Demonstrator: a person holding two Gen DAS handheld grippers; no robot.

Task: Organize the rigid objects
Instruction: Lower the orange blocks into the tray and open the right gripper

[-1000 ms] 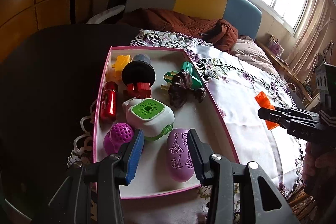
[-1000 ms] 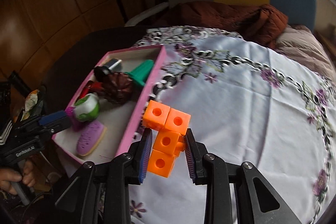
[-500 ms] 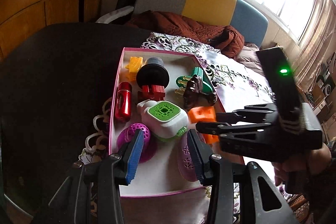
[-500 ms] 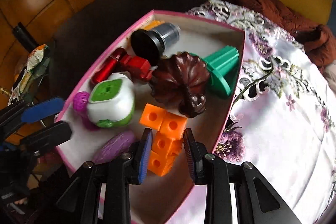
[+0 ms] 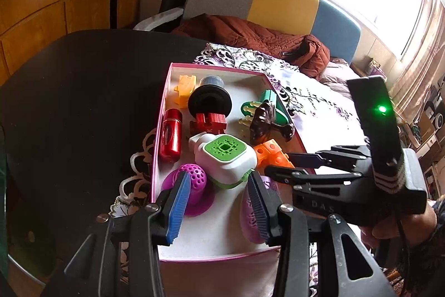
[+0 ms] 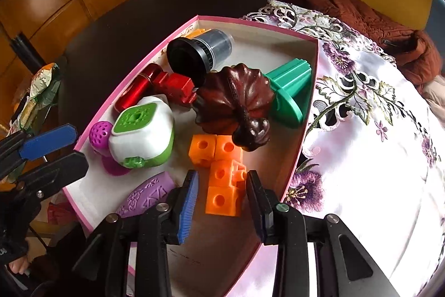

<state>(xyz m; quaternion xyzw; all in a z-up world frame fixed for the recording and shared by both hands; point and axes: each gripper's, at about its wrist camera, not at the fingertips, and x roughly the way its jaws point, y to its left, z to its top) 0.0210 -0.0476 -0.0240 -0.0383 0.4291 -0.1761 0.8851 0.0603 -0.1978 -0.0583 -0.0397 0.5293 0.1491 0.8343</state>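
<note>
Right gripper [image 6: 222,192] opening around orange cube block [image 6: 222,174], pads look just off it, block resting on pink box [image 6: 306,113] floor beside brown carved piece [image 6: 233,109], so drop-off basically done. Left gripper [image 5: 219,199] empty, parted, hovering over box's near end, out of way.

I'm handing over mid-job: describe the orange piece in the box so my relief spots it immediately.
Find the pink-rimmed box at the edge of the embroidered tablecloth. Inside, near its right wall, just below the dark brown carved ornament, lies the orange block cluster, between the opening right gripper fingers. It is the only orange piece built from linked cubes with round holes.
</note>
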